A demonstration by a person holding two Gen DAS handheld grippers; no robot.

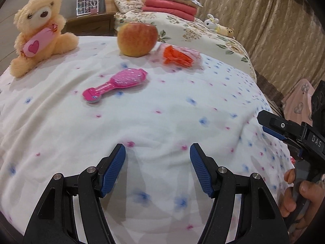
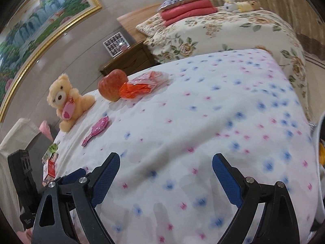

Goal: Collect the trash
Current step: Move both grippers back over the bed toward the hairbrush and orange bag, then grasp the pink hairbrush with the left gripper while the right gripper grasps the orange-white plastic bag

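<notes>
A crumpled orange wrapper in a clear pink plastic bag (image 1: 178, 57) lies on the white flowered bedspread (image 1: 162, 122), just right of an apple (image 1: 137, 39). It also shows in the right wrist view (image 2: 140, 86). My left gripper (image 1: 157, 154) is open and empty, low over the near part of the bed, well short of the wrapper. My right gripper (image 2: 165, 162) is open and empty, over the bed's near right side. It also shows at the right edge of the left wrist view (image 1: 264, 122).
A cream teddy bear (image 1: 38, 32) sits at the far left. A pink hairbrush (image 1: 115, 84) lies mid-bed. Small cartons (image 2: 50, 162) sit by the bed's left edge. A second bed (image 2: 223, 28) with folded red blankets stands beyond.
</notes>
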